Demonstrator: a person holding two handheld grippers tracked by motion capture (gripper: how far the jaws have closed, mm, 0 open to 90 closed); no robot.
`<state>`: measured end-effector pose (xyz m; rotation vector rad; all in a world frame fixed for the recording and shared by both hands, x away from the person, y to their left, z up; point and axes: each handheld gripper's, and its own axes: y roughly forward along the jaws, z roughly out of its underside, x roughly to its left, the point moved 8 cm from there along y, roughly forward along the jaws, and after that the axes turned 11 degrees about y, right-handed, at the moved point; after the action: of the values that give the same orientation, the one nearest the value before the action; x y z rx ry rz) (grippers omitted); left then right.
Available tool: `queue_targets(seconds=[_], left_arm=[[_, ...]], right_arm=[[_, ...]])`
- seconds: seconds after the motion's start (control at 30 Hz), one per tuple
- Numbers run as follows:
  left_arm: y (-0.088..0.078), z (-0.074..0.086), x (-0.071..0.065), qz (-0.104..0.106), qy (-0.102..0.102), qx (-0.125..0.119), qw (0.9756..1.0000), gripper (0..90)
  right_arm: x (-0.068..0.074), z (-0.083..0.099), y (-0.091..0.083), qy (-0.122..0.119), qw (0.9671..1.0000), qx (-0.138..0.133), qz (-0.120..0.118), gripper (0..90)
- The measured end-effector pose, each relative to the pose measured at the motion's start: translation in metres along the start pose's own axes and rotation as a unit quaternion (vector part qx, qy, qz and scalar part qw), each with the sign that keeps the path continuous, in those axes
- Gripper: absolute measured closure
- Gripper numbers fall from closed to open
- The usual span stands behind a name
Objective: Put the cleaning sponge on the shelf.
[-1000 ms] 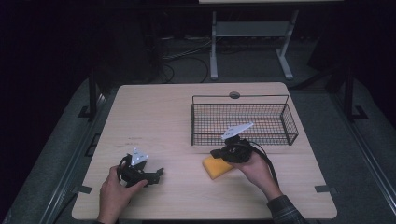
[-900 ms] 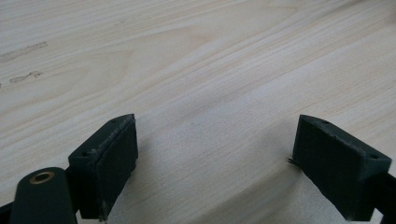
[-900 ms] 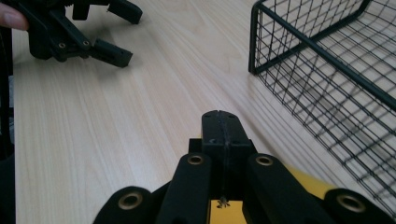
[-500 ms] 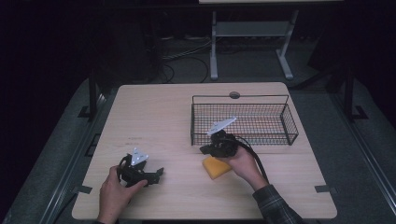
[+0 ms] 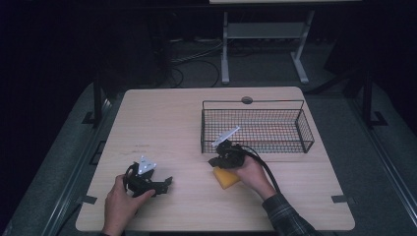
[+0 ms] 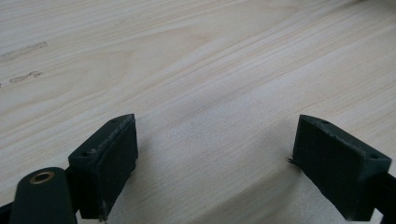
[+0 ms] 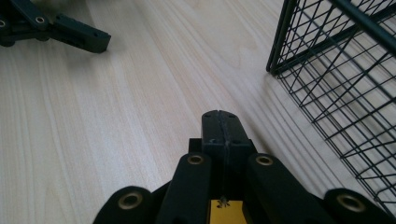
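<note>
A yellow sponge lies flat on the wooden table, just in front of the wire basket's front left corner. My right gripper hovers over the sponge's far edge and points left, with its jaws pressed together and nothing between them. In the right gripper view, the shut right gripper aims across bare wood, and a sliver of the sponge shows beneath it. My left gripper rests on the table at the lower left. In its own view, the left gripper is open over bare wood.
The black wire basket stands close on the right of the right gripper. Ahead of it across the table lies the left gripper. A round cable port sits at the table's far edge. A metal stand is on the floor beyond.
The right hand has carried its shut gripper leftward along the basket's front, toward the front left corner. The sponge and the left gripper have stayed where they were.
</note>
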<state>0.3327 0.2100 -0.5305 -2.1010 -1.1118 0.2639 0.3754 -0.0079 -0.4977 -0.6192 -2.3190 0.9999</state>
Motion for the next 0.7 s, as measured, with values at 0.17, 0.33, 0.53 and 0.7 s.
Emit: queue_targets(seconds=[0.17,0.33,0.53,0.7], left_arm=[[0.000,0.000,0.000,0.000,0.000,0.000,1.0000,13.3],[0.000,0.000,0.000,0.000,0.000,0.000,1.0000,13.3],[0.000,0.000,0.000,0.000,0.000,0.000,1.0000,13.3],[0.000,0.000,0.000,0.000,0.001,0.000,1.0000,13.3]], right_arm=[[0.001,0.005,-0.001,0.000,1.0000,0.006,-0.002,89.7],[0.003,0.011,-0.006,-0.005,0.9999,0.013,-0.002,89.7],[0.003,0.019,-0.012,-0.004,0.9999,0.016,-0.003,89.7],[0.003,0.028,-0.019,-0.002,0.9998,0.017,-0.007,89.7]])
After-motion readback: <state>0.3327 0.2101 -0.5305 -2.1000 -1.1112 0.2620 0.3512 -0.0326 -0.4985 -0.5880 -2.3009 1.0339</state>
